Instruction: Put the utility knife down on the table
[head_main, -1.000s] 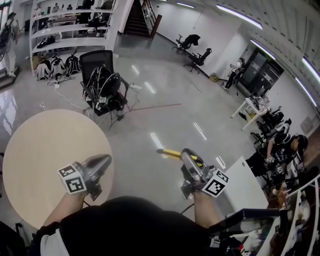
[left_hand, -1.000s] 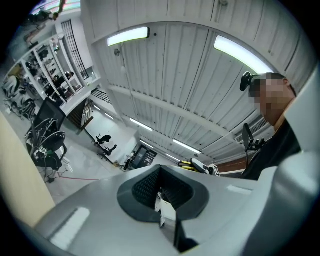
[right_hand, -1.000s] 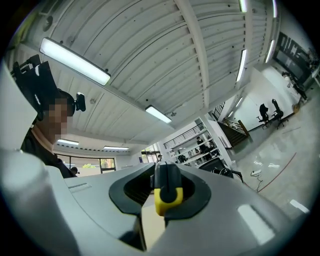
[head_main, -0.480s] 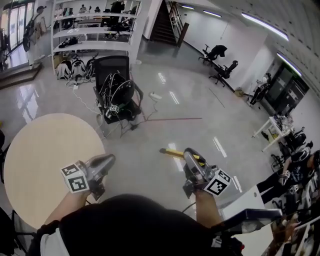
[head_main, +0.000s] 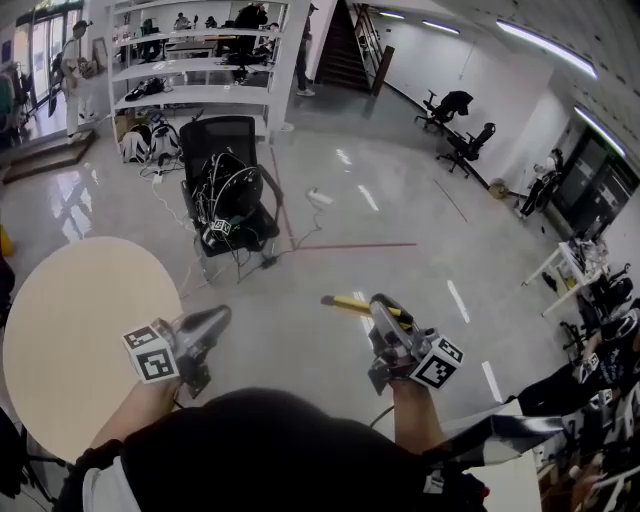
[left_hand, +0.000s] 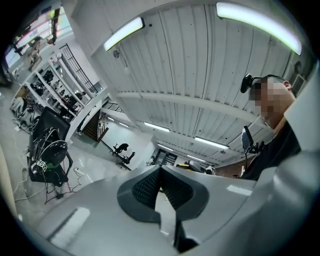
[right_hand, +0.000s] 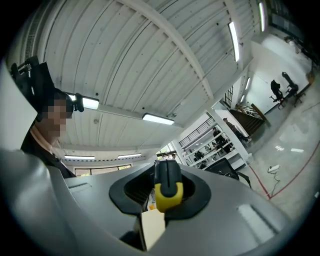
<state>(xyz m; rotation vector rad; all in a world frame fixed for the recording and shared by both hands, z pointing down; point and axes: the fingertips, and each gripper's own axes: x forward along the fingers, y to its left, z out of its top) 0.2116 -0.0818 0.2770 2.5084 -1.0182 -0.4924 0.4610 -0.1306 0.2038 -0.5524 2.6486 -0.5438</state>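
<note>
Head view looks down on a round tan table (head_main: 70, 330) at the left, with a black office chair (head_main: 228, 170) beyond it. Just past the table's edge the left gripper (head_main: 218, 320) hangs with jaws together, empty. Over the floor, the right gripper (head_main: 378, 312) is clamped on the yellow utility knife (head_main: 348, 303), well apart from the table.

One utility knife (head_main: 350, 303), one round table (head_main: 80, 330), two claws (left claw (head_main: 218, 318), right claw (head_main: 379, 306)).

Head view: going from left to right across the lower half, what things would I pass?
round table → left gripper → utility knife, its yellow body sticking out to the left → right gripper, which holds it
</note>
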